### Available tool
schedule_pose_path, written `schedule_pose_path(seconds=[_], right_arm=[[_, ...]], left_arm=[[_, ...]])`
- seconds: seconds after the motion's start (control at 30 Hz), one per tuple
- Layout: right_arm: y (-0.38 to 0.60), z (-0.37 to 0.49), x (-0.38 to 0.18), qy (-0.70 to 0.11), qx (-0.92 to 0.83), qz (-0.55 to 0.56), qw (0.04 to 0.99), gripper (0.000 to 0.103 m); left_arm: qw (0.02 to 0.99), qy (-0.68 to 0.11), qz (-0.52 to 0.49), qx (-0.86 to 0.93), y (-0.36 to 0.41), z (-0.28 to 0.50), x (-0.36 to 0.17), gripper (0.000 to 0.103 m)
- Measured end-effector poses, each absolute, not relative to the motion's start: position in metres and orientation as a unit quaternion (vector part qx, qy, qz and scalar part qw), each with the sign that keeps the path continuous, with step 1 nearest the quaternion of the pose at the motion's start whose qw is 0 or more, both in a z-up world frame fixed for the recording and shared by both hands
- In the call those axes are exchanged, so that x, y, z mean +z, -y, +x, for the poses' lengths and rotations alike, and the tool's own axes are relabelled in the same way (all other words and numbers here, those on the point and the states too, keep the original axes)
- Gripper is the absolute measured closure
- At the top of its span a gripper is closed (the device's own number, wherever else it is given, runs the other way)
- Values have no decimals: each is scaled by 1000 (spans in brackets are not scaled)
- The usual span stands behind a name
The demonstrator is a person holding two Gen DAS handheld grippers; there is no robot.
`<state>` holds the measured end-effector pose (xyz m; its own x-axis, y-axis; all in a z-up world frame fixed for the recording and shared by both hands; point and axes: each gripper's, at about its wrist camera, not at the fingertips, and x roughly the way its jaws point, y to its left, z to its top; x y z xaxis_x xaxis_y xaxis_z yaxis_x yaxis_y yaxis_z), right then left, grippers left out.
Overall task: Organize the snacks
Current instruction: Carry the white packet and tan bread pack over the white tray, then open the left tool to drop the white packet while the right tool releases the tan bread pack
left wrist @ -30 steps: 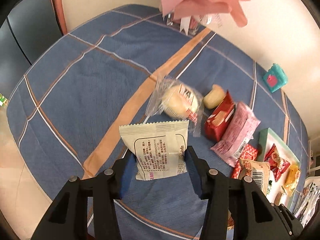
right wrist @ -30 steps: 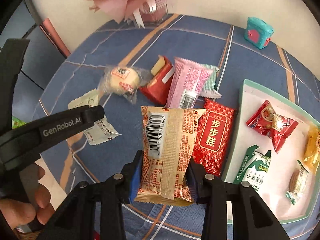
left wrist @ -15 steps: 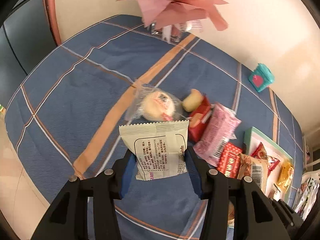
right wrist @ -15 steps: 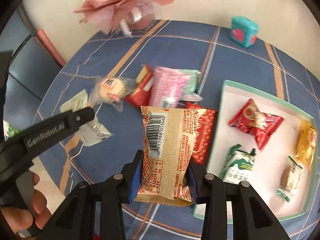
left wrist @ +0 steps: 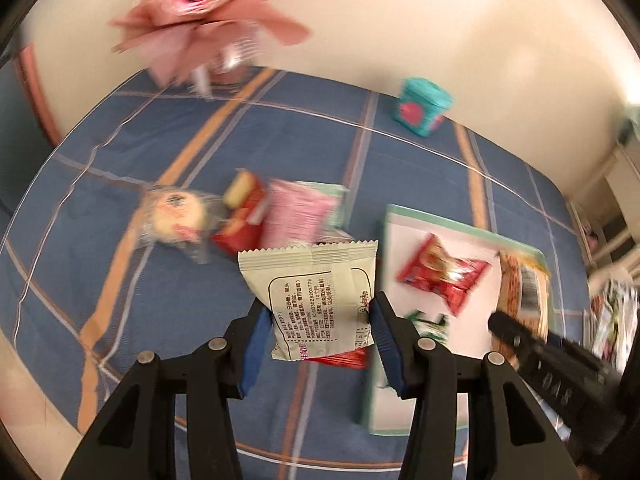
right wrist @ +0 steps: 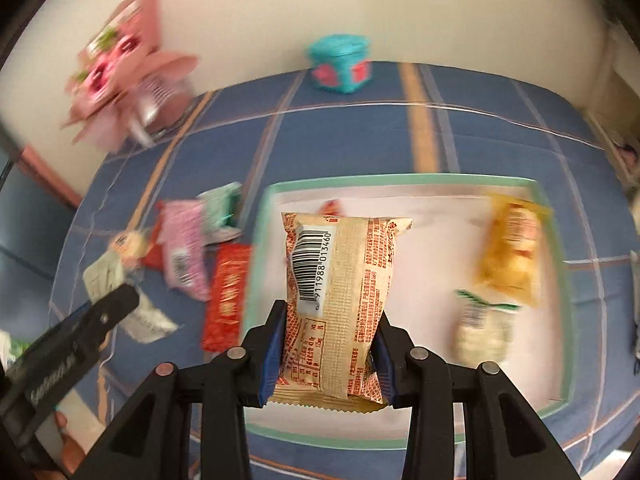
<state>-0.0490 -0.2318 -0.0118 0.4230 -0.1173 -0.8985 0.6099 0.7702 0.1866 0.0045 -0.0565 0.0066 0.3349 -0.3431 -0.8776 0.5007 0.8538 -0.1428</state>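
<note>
- We work over a table (left wrist: 168,152) under a blue plaid cloth, cream wall behind; a pink paper bouquet (left wrist: 204,12) and a teal box (left wrist: 420,106) stand at the back.
- Our left gripper (left wrist: 318,334) has its jaws closed on the lower half of a cream sachet (left wrist: 312,292): light, flat, crinkly film, best pinched across its sides.
- Loose packets (right wrist: 184,252) lie left of the mint-rimmed tray (right wrist: 400,179).
- Our right gripper (right wrist: 330,350) clamps a tan barcode packet (right wrist: 340,284) above that tray: soft, puffy, crushable, slippery foil.
</note>
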Motion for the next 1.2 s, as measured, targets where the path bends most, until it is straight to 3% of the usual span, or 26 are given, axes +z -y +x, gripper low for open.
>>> schedule_pose_path(seconds=[0.5, 1.2], right_arm=[[303, -107, -21, -451, -295, 323, 778, 61], [320, -104, -42, -444, -296, 343, 773, 61]], left_arm=[[767, -524, 109, -355, 130, -42, -2, 52], [730, -563, 78, -380, 187, -22, -31, 51]])
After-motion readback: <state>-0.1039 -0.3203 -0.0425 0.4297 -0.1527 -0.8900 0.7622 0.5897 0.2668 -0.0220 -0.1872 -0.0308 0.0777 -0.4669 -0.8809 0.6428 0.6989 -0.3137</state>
